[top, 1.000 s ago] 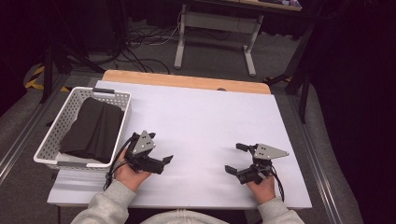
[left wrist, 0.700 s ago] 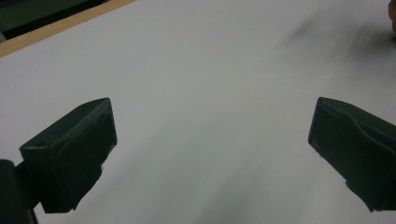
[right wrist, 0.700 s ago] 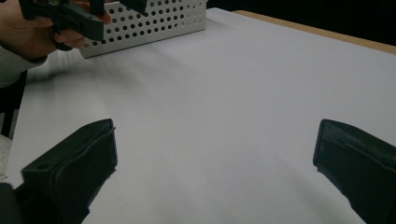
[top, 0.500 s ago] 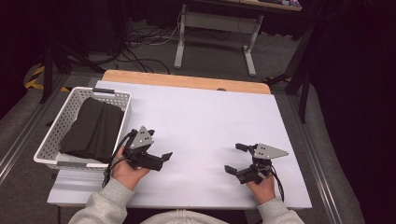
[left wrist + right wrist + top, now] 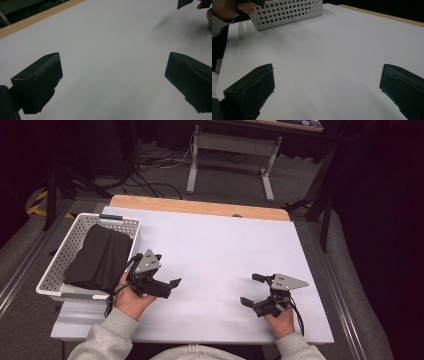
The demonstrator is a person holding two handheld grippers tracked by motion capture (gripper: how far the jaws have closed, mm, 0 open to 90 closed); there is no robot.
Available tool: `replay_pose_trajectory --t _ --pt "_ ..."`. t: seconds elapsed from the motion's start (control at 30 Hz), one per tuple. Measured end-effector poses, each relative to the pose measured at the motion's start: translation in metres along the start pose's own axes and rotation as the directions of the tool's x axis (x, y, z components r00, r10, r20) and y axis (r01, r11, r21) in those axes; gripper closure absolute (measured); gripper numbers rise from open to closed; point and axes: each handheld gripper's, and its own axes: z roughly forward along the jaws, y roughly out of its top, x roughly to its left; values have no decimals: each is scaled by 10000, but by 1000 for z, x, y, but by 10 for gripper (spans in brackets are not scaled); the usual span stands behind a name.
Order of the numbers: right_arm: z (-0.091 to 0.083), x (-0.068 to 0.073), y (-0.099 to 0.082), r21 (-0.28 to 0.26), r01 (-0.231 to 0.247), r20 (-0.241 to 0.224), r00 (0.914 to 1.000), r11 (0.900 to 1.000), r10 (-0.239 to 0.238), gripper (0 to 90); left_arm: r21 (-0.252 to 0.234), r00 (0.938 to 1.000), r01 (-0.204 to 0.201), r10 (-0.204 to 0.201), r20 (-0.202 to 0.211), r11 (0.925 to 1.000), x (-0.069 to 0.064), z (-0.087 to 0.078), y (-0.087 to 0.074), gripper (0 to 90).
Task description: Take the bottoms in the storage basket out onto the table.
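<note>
High view is showing the left gripper point(image 5: 167, 279) hovering just beside the white perforated basket point(image 5: 60, 270), where a folded dark cloth point(image 5: 100, 257) is lying inside; the right gripper point(image 5: 255, 290) is sitting well apart over the bare white surface point(image 5: 215, 245), both with jaws spread and holding nothing. Left gripper view is looking across empty surface between its released jaws, facing away from the basket. Right gripper view is looking between its own spread jaws toward the basket wall point(image 5: 287, 11) far off. I judge the work is at its opening reach: the left gripper is needing to turn toward the basket and pinch the cloth's edge.
</note>
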Motion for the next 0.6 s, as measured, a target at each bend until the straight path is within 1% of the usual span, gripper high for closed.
replay_pose_trajectory --t 0.1,0.2,0.27,0.3,0.43,0.6 --pt "0 0 0 4 0 -4 10000 10000 0 6 67 10000 -25 24 24 10000 1 -3 4 21" --pt "0 0 0 5 -4 -14 10000 10000 4 6 111 9997 -243 243 -43 9996 -1 -6 8 22" --pt "0 0 0 5 -8 -19 10000 10000 8 7 121 9996 -272 272 -9 9996 -2 -8 10 22" --pt "0 0 0 5 -6 -16 10000 10000 6 7 169 9992 -389 390 -51 9991 -2 -11 12 22" --pt "0 0 0 8 -10 -22 10000 10000 10 7 159 9990 -423 425 -98 9990 0 -14 15 22" --pt "0 0 0 12 -9 -26 10000 10000 9 7 189 9989 -442 444 -141 9988 5 -19 18 22"
